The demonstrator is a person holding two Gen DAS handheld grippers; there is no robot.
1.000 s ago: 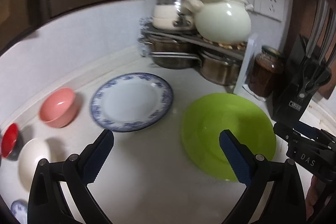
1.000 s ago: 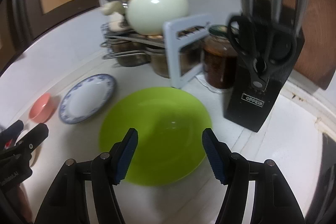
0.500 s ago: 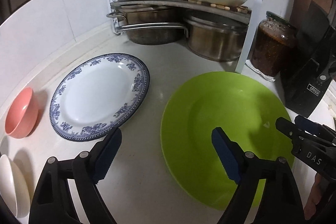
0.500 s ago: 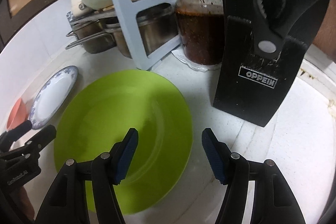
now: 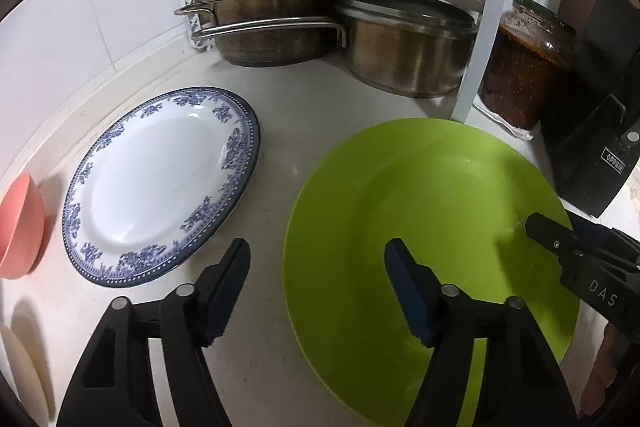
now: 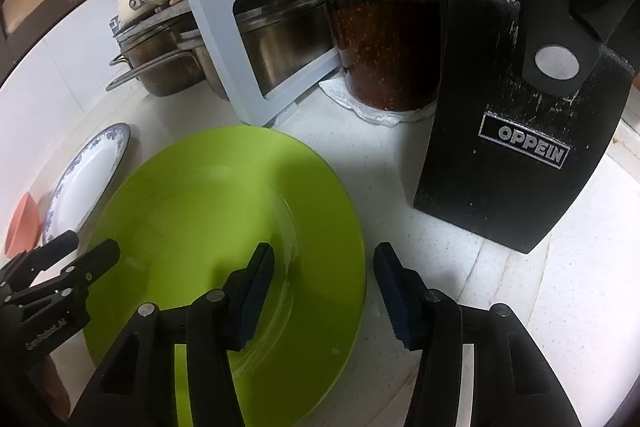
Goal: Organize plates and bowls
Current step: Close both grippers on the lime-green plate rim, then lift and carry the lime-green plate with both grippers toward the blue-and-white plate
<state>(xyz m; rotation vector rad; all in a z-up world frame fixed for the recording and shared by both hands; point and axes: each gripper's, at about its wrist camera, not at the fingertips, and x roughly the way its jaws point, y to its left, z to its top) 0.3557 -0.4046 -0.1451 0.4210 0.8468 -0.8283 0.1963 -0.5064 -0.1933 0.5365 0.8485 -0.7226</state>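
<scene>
The round lime-green plate (image 5: 432, 227) lies empty on the white counter (image 5: 288, 107), beside an empty blue-patterned white plate (image 5: 160, 183). Left tool (image 5: 316, 287) and right tool (image 6: 324, 287), jaws just narrowing, each straddle its rim without gripping. Only the left view shows the pink bowl's (image 5: 20, 227) side; the right shows the sauce-filled glass jar (image 6: 384, 35) fully.

Your left gripper (image 5: 318, 287) straddles the near-left rim of the green plate (image 5: 440, 203), jaws just closing, pads not yet pressing. The blue-patterned plate (image 5: 160, 187) lies left of it, the pink bowl (image 5: 20, 227) farther left. Your right gripper (image 5: 560, 247) reaches over the plate's right side.
</scene>
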